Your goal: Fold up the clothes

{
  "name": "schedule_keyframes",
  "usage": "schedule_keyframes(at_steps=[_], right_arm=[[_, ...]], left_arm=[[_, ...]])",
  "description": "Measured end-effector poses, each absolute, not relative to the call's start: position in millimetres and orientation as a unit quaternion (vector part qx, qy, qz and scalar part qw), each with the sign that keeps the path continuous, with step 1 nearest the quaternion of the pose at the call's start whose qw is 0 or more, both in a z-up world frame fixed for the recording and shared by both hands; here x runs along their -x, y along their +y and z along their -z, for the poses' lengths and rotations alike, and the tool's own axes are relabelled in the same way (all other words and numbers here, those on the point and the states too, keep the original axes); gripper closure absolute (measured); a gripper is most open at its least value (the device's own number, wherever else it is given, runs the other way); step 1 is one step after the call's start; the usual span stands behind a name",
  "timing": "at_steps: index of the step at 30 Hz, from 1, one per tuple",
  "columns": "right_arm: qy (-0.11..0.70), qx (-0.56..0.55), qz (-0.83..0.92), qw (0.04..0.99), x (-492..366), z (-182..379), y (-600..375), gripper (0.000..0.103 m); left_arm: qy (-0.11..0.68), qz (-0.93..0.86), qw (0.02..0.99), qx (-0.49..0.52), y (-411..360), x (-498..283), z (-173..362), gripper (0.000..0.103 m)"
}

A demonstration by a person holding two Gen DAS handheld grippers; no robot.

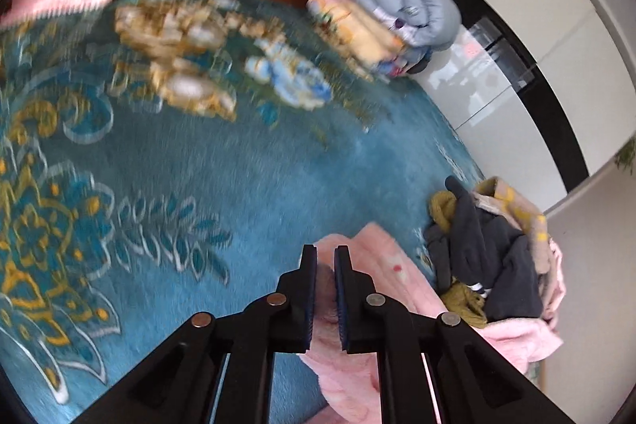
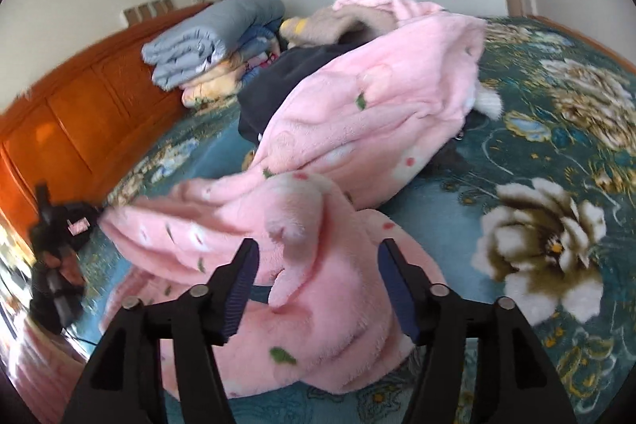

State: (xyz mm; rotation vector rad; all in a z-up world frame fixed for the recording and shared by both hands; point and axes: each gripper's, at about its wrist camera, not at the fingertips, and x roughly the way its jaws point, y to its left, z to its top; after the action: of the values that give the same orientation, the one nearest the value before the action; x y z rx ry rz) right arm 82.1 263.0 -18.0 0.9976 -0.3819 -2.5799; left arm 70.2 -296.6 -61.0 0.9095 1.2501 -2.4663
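Note:
A pink fleece garment (image 2: pixel 357 114) with small red and green prints lies crumpled across the blue floral bed cover (image 2: pixel 556 324). My left gripper (image 1: pixel 325 251) is shut on a fold of this pink garment (image 1: pixel 381 265), which hangs below its fingers. In the right wrist view that left gripper (image 2: pixel 85 221) shows at the far left, in a hand, with the pink cloth stretched to it. My right gripper (image 2: pixel 318 245) stands open over a bunched part of the garment; the cloth lies between its fingers, and the pads do not press it.
A heap of dark grey and mustard clothes (image 1: pixel 485 245) sits behind the pink garment. Folded grey and yellow quilts (image 2: pixel 206 38) are stacked against the orange wooden headboard (image 2: pixel 79 106). A white and black wardrobe (image 1: pixel 516 46) stands beyond the bed.

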Motion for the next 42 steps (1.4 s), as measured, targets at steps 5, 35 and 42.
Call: schedule_keyframes(at_steps=[5, 35, 42], right_arm=[[-0.171, -0.352, 0.910, 0.140, -126, 20, 278, 0.033], [0.132, -0.244, 0.945, -0.173, -124, -78, 322, 0.095], [0.172, -0.321, 0.906, -0.214, -113, 2, 357, 0.095]], left_arm=[[0.472, 0.816, 0.091, -0.320, -293, -84, 72, 0.093], [0.439, 0.831, 0.033, -0.340, -260, -71, 68, 0.093], [0.436, 0.823, 0.040, -0.361, -258, -70, 75, 0.093]])
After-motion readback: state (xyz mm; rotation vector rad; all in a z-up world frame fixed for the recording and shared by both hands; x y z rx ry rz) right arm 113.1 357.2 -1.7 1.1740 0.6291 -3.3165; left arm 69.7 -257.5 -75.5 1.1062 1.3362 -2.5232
